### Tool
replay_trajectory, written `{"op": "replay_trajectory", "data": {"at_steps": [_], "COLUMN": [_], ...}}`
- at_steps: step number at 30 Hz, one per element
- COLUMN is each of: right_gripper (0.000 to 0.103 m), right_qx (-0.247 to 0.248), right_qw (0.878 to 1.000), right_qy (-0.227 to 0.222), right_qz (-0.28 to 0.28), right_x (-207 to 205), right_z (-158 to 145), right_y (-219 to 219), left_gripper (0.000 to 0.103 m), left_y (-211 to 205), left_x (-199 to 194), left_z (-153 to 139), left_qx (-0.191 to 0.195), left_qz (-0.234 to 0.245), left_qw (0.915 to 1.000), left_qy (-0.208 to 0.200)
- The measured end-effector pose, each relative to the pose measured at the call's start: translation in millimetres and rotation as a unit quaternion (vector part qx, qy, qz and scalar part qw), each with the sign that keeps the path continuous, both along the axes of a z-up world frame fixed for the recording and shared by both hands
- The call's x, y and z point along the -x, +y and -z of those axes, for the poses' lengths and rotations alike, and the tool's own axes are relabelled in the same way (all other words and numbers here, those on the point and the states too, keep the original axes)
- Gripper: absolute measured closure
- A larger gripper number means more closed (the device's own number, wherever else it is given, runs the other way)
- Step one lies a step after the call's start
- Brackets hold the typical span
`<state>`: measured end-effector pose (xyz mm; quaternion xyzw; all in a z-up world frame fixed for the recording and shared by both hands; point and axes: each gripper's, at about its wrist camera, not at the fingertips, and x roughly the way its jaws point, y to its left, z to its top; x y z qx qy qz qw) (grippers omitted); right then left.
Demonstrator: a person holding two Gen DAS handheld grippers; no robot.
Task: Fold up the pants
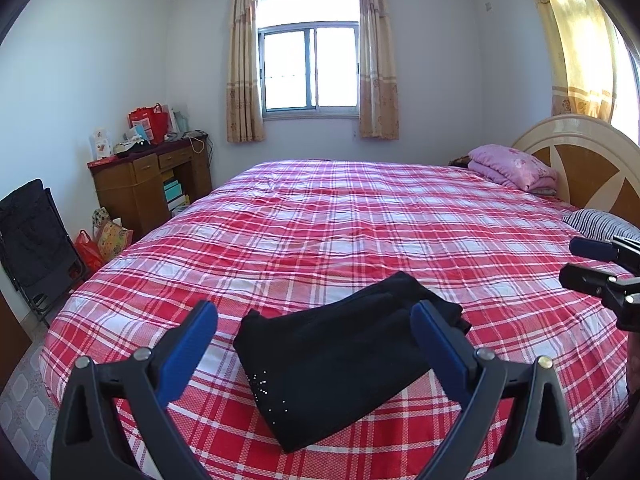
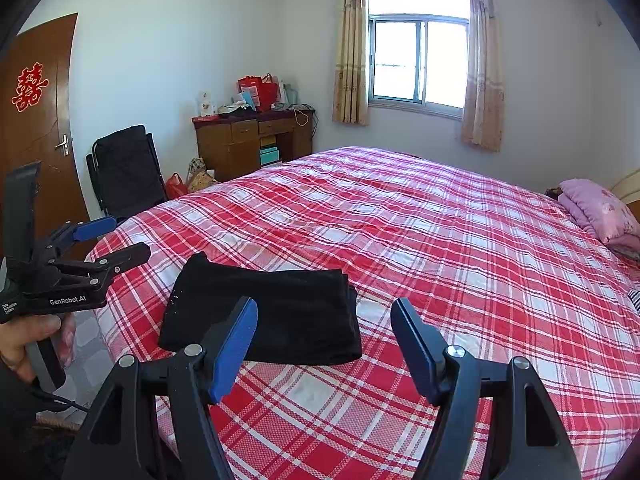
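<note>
Black pants (image 1: 344,356) lie folded into a compact rectangle near the front edge of a bed with a red and white plaid cover (image 1: 360,220); small studs show on one corner. My left gripper (image 1: 316,312) is open and empty, held above the pants. In the right wrist view the pants (image 2: 264,312) lie front left, and my right gripper (image 2: 324,308) is open and empty above the bed, just right of them. The left gripper (image 2: 120,240) shows at the left edge of that view; the right gripper (image 1: 570,260) shows at the right edge of the left wrist view.
Pink folded bedding (image 1: 512,166) and a striped pillow (image 1: 600,222) lie by the headboard (image 1: 580,148). A cluttered wooden desk (image 1: 152,180), a black folding chair (image 1: 32,240) and bags stand left of the bed. A brown door (image 2: 36,120) is at far left.
</note>
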<state>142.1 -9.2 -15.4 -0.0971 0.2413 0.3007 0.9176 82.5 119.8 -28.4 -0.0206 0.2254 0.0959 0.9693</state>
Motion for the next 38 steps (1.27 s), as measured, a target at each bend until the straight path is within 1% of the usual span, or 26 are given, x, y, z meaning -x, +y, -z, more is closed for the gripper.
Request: {"op": "replay_trajectory", "data": {"at_steps": [4,6,10,12,15,21,28,30,38], "right_gripper": [0.032,0.032,0.032,0.032,0.032,0.032,0.032,0.032,0.032], "right_qx": [0.001,0.000,0.000,-0.001,-0.002,-0.024,-0.022,-0.019,-0.015], "right_qw": [1.000,1.000,1.000,1.000,1.000,0.999,1.000,1.000,1.000], "right_qy": [-0.002,-0.002,-0.003,-0.005,-0.010,-0.024,-0.019,-0.018,-0.013], "right_qz": [-0.001,-0.001,-0.001,0.000,0.001,0.003,0.005,0.004,0.004], "right_x": [0.8,0.4,0.9,0.9,2.3,5.8,2.3,1.8,0.3], "right_z": [-1.4,-1.2,-1.4,-1.6,-3.0,-8.7,-6.4,-4.9,-1.4], "right_y": [-0.3,-0.6,-0.3,-0.7,-1.1,-7.6,-6.7,-5.4,-4.0], "left_gripper": [0.003,0.000,0.000,0.000,0.000,0.000,0.000,0.000,0.000], "left_y": [-1.0,-1.3,-1.2,-1.9,-4.4,-7.0,-4.4,-3.1,-4.2], "left_x": [-1.0,-2.7,-3.5,-1.9,-0.2,-1.7,-4.4,-3.4,-0.2], "left_z": [0.2,0.7,-0.1,-1.3,-3.5,-4.6,-0.3,1.4,1.6], "left_qx": [-0.003,-0.005,-0.005,-0.012,-0.014,-0.028,-0.025,-0.022,-0.028], "left_qz": [-0.001,-0.006,-0.007,-0.015,-0.014,-0.028,-0.037,-0.034,-0.028], "left_qw": [1.0000,0.9999,0.9999,0.9998,0.9998,0.9992,0.9989,0.9991,0.9992], "left_qy": [0.003,0.007,0.010,0.005,-0.001,0.001,0.010,0.009,0.001]}}
